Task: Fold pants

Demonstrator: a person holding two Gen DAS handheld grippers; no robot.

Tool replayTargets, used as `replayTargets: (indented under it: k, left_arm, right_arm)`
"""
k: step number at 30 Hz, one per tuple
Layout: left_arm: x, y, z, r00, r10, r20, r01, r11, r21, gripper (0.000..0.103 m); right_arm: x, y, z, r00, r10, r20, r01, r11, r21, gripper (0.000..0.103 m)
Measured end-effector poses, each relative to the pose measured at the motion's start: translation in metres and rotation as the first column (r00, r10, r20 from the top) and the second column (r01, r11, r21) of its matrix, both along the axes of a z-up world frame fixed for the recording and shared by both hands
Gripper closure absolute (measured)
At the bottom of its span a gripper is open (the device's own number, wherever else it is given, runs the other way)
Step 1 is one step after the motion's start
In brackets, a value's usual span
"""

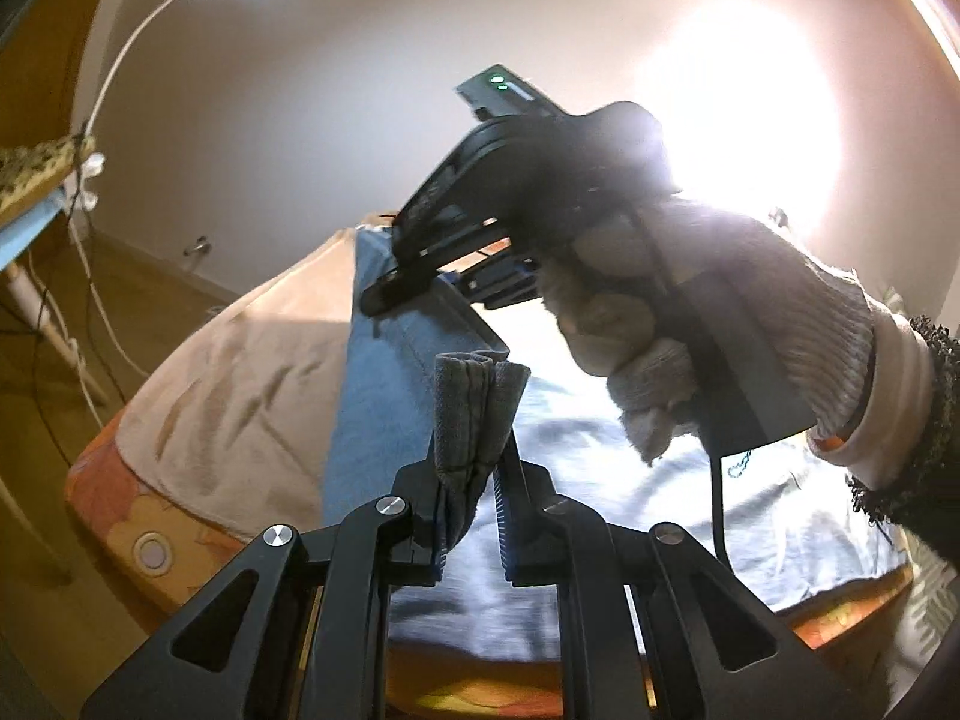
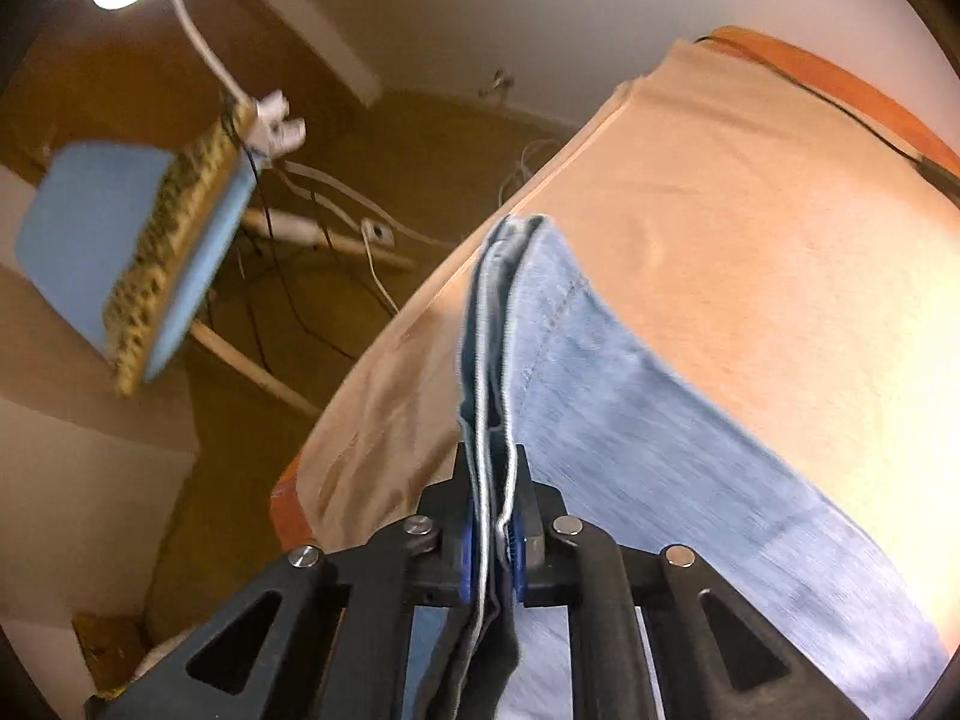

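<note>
Denim pants [image 2: 630, 420] pinched by both grippers.
</note>
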State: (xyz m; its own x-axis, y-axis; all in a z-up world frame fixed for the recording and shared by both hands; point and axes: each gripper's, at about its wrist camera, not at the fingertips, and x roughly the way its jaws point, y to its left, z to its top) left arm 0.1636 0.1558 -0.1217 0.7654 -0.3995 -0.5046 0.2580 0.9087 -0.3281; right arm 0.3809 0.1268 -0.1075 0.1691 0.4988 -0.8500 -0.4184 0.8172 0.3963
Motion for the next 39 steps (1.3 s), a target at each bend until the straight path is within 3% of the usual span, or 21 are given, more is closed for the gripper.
replayTargets:
  k: [6,17,28,39]
  left_arm:
    - [-0.005,-0.037,0.026,0.999,-0.051,-0.020,0.051,0.998,0.044,0.092]
    - [-0.027,-0.115,0.054,0.980,-0.198,0.007,0.196,0.977,0.088,0.092]
    - [-0.057,-0.201,0.076,0.927,-0.374,0.037,0.370,0.926,0.078,0.092]
    - [-0.095,-0.297,0.079,0.864,-0.503,0.030,0.501,0.864,0.041,0.092]
  right_arm:
    - [-0.014,-0.061,0.028,0.997,-0.068,0.035,0.065,0.994,0.092,0.097]
    - [-0.045,-0.155,0.070,0.982,-0.160,0.102,0.145,0.979,0.142,0.097]
    - [-0.094,-0.280,0.096,0.945,-0.301,0.127,0.276,0.944,0.183,0.098]
    - [-0.144,-0.399,0.096,0.897,-0.421,0.133,0.394,0.900,0.188,0.098]
